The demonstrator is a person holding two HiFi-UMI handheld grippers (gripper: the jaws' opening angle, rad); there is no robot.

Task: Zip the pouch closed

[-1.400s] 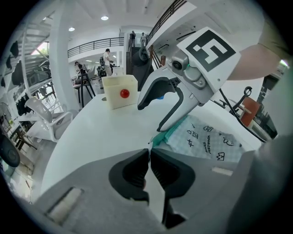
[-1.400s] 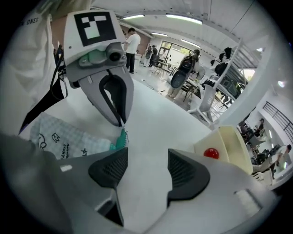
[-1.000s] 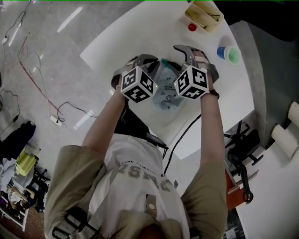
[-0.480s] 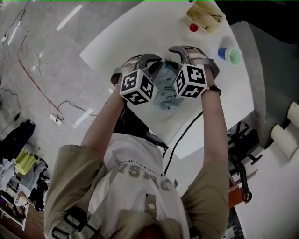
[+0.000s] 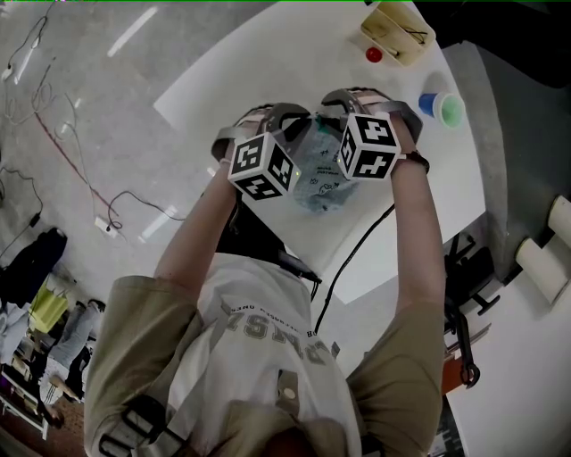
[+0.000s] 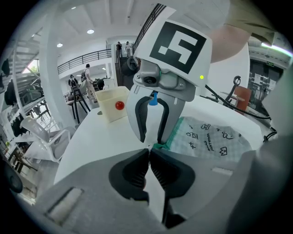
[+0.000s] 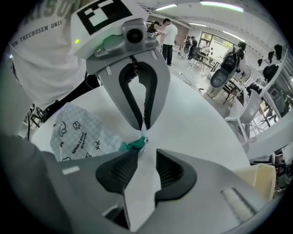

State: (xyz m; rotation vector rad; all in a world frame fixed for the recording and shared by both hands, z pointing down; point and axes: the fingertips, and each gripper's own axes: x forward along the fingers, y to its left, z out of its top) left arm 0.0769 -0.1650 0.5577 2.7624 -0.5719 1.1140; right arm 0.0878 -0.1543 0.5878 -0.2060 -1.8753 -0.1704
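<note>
A translucent checked pouch (image 5: 318, 181) with black print lies on the white table (image 5: 268, 62), between the two grippers. Its green zip end (image 7: 133, 145) points to the far side. My left gripper (image 6: 149, 156) is shut, and the right gripper view shows its fingertips (image 7: 143, 124) pinching the pouch's pale corner tab beside the zip end. My right gripper (image 7: 147, 168) points steeply down over that same end. Its jaws have just been closing and stand half apart, with the zip end at the left pad and no pad pressing on it.
At the table's far right stand a cream box (image 5: 398, 27), a red ball (image 5: 374, 54), and a blue cup (image 5: 430, 103) next to a green cup (image 5: 451, 109). A black cable (image 5: 355, 254) runs off the near table edge. People and chairs fill the room behind.
The right gripper's marker cube has rolled and shifted slightly up the picture, closer over the pouch's zip end. The left gripper and the pouch have stayed put.
</note>
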